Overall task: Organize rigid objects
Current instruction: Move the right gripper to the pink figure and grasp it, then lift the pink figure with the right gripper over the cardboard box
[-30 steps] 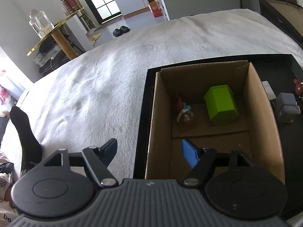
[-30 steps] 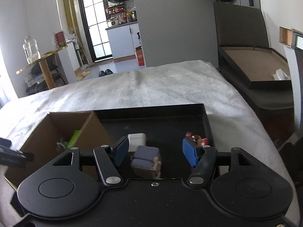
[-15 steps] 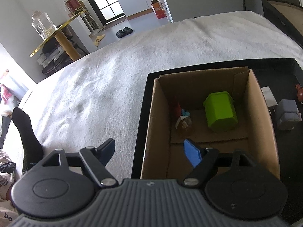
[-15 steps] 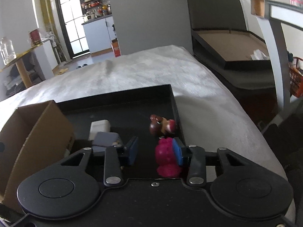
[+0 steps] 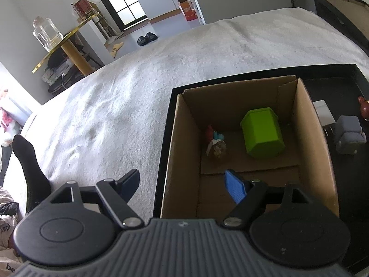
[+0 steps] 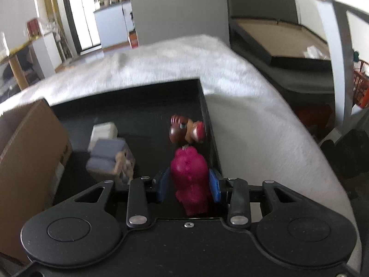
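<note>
Since 1 second ago the right gripper (image 6: 189, 185) has swung from the grey block toy (image 6: 110, 160) toward the tray's right edge, and its 2 blue pads now clamp a bumpy magenta figure (image 6: 190, 180) where they were spread wide before. The left gripper (image 5: 183, 182) has barely shifted: its fingers stay spread apart and empty, one over the white bedcover (image 5: 143, 87), one over the cardboard box (image 5: 316, 143). Inside the matte brown box sit a glossy lime-green faceted block (image 5: 263, 136) and a small rounded figurine (image 5: 215, 143). On the smooth black tray (image 6: 143, 115), a brown and red figure (image 6: 185, 131) lies just beyond the magenta one, near a white cuboid (image 6: 103, 130).
</note>
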`<state>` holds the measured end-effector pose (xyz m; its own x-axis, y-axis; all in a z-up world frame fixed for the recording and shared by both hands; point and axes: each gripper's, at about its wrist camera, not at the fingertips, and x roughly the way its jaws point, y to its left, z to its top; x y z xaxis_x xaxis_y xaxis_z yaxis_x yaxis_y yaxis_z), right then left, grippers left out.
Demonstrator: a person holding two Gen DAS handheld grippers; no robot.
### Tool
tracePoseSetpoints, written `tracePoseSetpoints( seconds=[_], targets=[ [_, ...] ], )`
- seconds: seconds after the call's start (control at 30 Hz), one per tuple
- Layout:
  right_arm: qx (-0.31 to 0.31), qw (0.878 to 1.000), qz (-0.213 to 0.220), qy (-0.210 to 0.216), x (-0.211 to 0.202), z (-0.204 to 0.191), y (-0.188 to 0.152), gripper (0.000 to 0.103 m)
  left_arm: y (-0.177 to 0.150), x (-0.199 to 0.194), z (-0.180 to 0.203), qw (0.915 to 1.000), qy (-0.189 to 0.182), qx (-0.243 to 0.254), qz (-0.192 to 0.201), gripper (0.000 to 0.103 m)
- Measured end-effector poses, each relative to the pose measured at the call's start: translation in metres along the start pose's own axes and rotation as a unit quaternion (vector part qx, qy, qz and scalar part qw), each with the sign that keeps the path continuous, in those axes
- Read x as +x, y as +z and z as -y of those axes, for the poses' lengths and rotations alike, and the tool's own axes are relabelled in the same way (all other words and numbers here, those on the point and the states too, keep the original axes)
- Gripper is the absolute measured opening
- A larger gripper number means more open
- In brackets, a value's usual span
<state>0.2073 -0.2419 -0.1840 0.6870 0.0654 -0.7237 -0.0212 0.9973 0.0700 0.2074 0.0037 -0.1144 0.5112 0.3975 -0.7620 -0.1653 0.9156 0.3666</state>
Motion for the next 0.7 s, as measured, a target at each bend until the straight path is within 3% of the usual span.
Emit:
tracePoseSetpoints(
  seconds=[0.7],
  targets=[
    [-0.018, 0.998, 0.036, 0.041, -0.034, -0.020, 0.009, 0.034, -0.004, -0.003, -0.001, 0.9996, -0.027, -0.002, 0.003, 0.080]
  ],
)
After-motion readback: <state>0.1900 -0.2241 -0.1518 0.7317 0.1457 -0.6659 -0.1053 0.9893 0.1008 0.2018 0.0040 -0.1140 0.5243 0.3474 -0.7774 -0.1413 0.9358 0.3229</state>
